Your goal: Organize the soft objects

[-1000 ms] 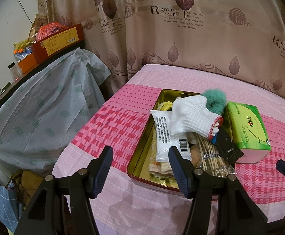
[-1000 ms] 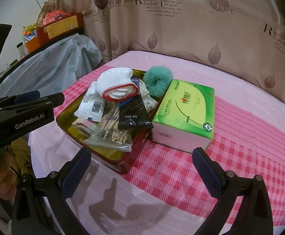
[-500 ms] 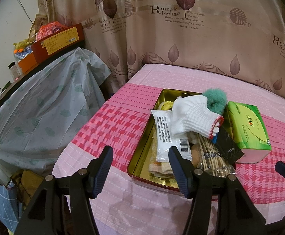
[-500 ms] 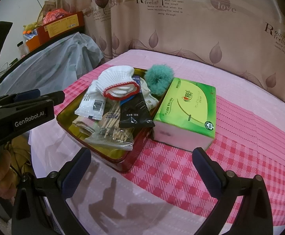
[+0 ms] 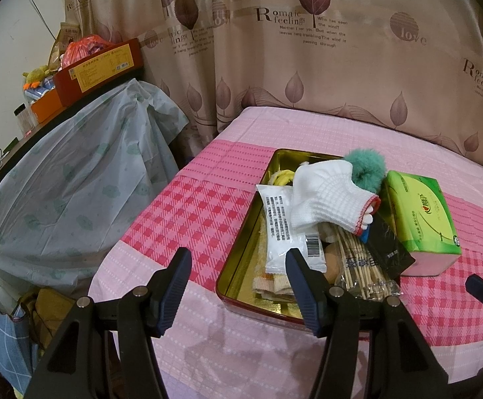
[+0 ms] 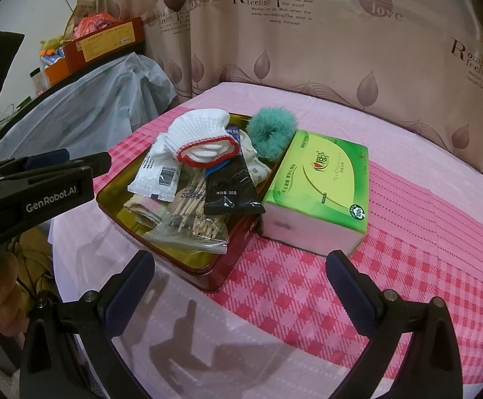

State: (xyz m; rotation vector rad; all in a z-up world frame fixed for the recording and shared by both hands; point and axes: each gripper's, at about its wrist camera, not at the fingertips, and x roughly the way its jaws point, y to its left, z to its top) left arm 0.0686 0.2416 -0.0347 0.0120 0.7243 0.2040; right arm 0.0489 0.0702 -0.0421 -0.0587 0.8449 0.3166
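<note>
Tabletop [image 6: 424,206], draped in a pink woven cloth with a red-checked band; all task items sit toward its left half, nearer the front edge than the curtain-side edge.

Tissue pack [image 6: 321,186], a soft-sided green plastic block, lies on the cloth touching the right wall of the tin. Risk: a squeeze on its yielding sides may deform it or drag the tin with it.

Tin [image 5: 241,259], a shallow rectangular metal tray with a glossy gold interior and red outer wall, holds a loose heap. Risk: the smooth base on the cloth may let it slide toward the front edge if nudged.

White knit glove [image 6: 204,136], ribbed, red-trimmed cuff, is draped on top of the heap. Risk: lifting it may snag and carry off what lies beneath.

White sachet [image 5: 284,229] and black sachet [image 6: 228,189], flat slick film, the black one overhanging the tin's right wall; either could slip out.

Green pompom [image 6: 271,133], round and fluffy, sits at the tin's far right corner against the tissue pack.

Bag of wooden sticks [image 6: 194,219], clear crinkled film, lies at the tin's near end; rigid contents, not soft.

Left tongs [image 5: 238,281] and right tongs [image 6: 241,284] both hover spread wide and empty, short of the tin's near wall.
</note>
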